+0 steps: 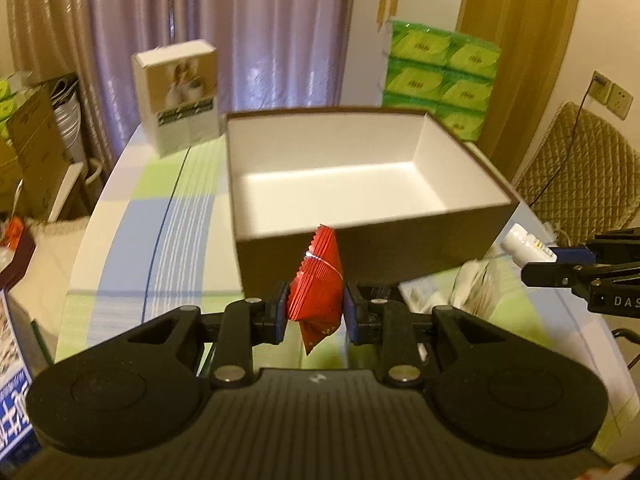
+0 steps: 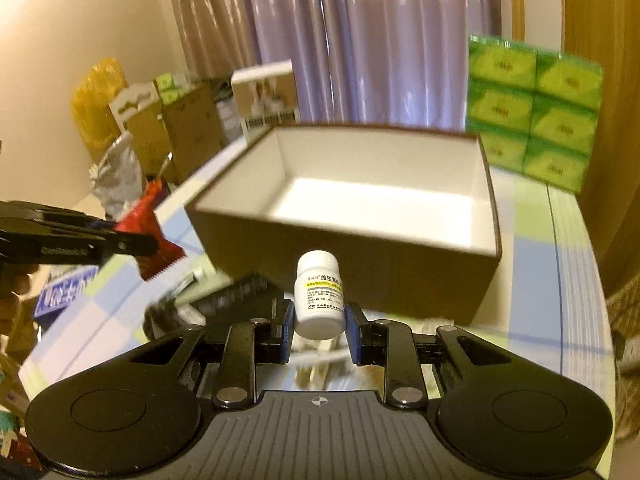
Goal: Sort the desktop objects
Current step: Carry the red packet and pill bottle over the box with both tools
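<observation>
Fingers of the left gripper (image 1: 316, 310) are clenched on a banded stack of red sachets (image 1: 320, 280), and those of the right gripper (image 2: 319, 320) clamp a white pill bottle (image 2: 320, 294); both loads hang above the table (image 1: 132, 232), just short of the brown box (image 1: 400, 240). To drop well, I judge each should clear the near wall and release low over the floor, one after the other. Inside, the box looks empty.
</observation>
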Demonstrator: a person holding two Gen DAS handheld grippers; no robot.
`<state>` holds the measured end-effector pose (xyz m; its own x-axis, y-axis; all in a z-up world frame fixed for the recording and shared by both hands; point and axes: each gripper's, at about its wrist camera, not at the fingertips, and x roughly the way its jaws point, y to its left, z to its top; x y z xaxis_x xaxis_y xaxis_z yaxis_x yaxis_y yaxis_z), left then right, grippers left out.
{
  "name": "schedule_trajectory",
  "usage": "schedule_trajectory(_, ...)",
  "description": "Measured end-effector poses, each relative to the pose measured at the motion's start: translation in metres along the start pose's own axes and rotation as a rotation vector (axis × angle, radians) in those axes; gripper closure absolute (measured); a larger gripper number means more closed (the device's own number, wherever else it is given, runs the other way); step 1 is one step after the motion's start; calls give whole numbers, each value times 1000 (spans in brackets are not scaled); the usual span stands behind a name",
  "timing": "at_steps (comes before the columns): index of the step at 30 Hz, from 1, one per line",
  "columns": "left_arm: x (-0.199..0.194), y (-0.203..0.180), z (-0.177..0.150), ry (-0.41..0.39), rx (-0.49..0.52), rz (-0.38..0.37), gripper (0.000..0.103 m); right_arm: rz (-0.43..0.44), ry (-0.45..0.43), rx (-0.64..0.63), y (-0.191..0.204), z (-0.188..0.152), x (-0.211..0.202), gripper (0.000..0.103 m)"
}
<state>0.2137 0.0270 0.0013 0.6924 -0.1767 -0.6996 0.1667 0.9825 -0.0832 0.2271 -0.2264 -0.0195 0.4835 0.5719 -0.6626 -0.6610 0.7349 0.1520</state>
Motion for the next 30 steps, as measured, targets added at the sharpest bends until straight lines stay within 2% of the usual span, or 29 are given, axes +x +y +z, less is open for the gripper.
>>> schedule_trajectory(10,36,-24,59,-47,18,-81,80,-13,-58,-49,-15,54,17,79)
schedule_trajectory(17,77,-34,85,-28,7,-107,80,-34,-33,-55,-33,77,52,79)
schedule_trajectory(25,133,-33,93,80,-39,-120,80,-74,75,-45,-59,86,107,79)
schedule_trajectory(30,165,-26,92,167,-71,-91,80,-93,158,-20,-70,81,133,79)
